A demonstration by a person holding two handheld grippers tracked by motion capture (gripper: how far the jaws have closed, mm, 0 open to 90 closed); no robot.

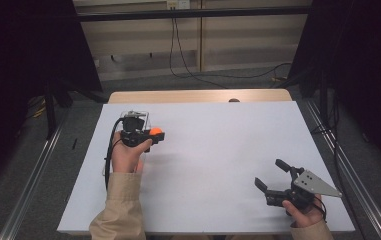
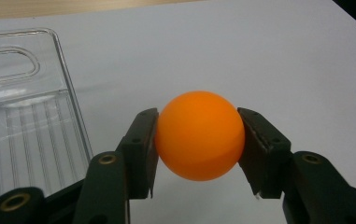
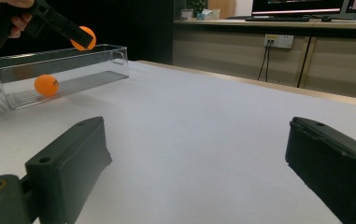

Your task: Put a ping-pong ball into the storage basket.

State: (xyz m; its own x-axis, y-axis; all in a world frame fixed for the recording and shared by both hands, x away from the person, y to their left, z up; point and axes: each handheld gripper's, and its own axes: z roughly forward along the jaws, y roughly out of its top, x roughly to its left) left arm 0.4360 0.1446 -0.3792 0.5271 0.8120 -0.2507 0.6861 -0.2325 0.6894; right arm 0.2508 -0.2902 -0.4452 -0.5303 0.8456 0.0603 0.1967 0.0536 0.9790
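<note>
An orange ball (image 2: 199,135) is pinched between the two black jaws of the left gripper (image 2: 199,140), with one pad pressed against each side of it. In the high view the left gripper (image 1: 145,136) is seen held in the left hand (image 1: 127,156), and the ball (image 1: 156,132) shows as a small orange spot at its tip. The ball is held in the air just beside a clear plastic bin (image 3: 59,74), at the bin's long wall and slightly above its rim, as seen in the right gripper view, where the held ball (image 3: 83,38) is partly covered by a black jaw. The bin is taken as the landmark here. In the left gripper view a corner of the bin (image 2: 26,116) is seen just beside the held ball, with a ribbed floor and a slot handle in its end wall.

A second orange ball (image 3: 46,85) is seen lying on the bin's floor, near one end. Whether it touches a wall cannot be told.

The bin stands on a white table surface (image 1: 218,150). The right gripper (image 1: 273,177) is held well apart from the bin, low over the near right part of the table, and its jaws are spread wide with nothing between them. In its own view the right gripper (image 3: 199,158) is pointed toward the bin across bare white surface.
</note>
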